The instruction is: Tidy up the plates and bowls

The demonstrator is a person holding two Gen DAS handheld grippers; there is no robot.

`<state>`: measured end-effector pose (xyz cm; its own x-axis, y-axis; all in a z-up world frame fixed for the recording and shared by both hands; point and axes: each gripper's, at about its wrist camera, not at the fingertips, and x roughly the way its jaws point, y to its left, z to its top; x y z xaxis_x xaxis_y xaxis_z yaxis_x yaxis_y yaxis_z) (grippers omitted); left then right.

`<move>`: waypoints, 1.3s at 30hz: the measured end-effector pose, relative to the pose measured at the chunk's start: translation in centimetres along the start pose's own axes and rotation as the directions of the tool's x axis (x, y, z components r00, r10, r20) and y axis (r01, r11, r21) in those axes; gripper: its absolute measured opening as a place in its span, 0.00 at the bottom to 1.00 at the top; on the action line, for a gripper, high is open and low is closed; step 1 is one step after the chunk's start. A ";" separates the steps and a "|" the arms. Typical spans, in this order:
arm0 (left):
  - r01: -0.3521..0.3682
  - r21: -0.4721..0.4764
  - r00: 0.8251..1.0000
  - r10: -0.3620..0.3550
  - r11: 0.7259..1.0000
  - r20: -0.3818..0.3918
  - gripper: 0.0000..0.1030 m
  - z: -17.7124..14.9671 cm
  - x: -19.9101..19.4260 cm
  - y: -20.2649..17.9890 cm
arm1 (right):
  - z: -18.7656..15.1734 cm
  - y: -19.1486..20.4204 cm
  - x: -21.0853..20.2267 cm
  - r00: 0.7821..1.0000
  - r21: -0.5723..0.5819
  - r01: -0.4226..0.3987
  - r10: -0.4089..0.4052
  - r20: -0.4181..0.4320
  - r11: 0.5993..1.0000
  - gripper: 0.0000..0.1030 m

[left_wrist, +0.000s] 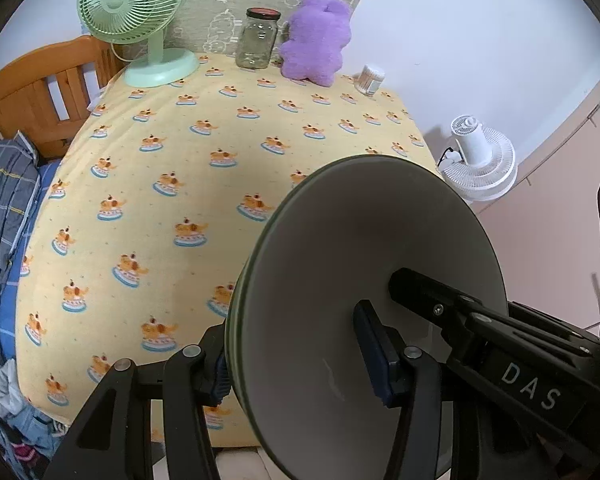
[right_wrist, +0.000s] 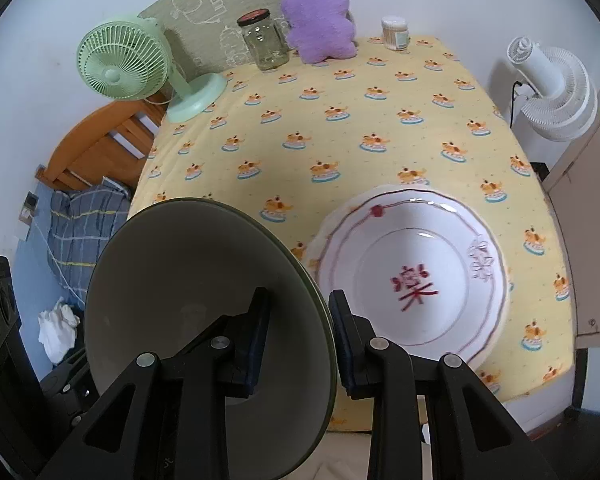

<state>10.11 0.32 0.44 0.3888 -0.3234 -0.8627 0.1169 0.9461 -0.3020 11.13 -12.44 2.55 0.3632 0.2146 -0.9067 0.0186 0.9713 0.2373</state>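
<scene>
A grey-green bowl (left_wrist: 340,264) is held in the air, tipped up on its side, over the near edge of the bench (left_wrist: 228,128), which is covered by a yellow patterned cloth. The left tongs (left_wrist: 296,360) are clenched on its rim, one pad inside the bowl and one behind the wall; the right tongs (right_wrist: 300,336) are clenched on the rim as well, with one pad inside and the other outside. The bowl (right_wrist: 204,280) appears empty. Just beside it, lying flat on the bench, is a white plate (right_wrist: 412,272) with a scalloped edge and a red character at its centre; nothing is seen on it. Judged from the task, the bowl is probably meant to be set onto that plate. For this to be done well, the bowl should first be levelled, since it is tilted steeply, then carried over the plate's centre and lowered until its foot rests flat before either grip is eased. Both rim grips are thin, so slipping is a risk if one is loosened early. At the far side a glass jar (right_wrist: 264,44) with a dark lid stands upright; whether it holds anything cannot be told.
</scene>
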 end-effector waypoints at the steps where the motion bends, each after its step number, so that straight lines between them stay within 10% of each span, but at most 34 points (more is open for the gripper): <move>1: -0.001 -0.002 1.000 0.001 1.000 0.001 0.51 0.0 0.1 -0.4 | 0.0 -0.4 -0.1 1.000 -0.001 -0.001 0.001 -0.002 1.000 0.32; 39: 0.005 -0.137 0.989 -0.025 0.991 -0.144 0.51 0.3 10.2 -8.2 | 3.1 -13.2 3.8 0.984 -0.013 0.040 -0.042 -0.173 0.999 0.32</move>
<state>13.41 -10.76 -5.71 0.2502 -0.3460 -0.9043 -0.0072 0.9333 -0.3591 15.18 -24.79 -2.99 0.1958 0.1884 -0.9624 0.0210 0.9803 0.1962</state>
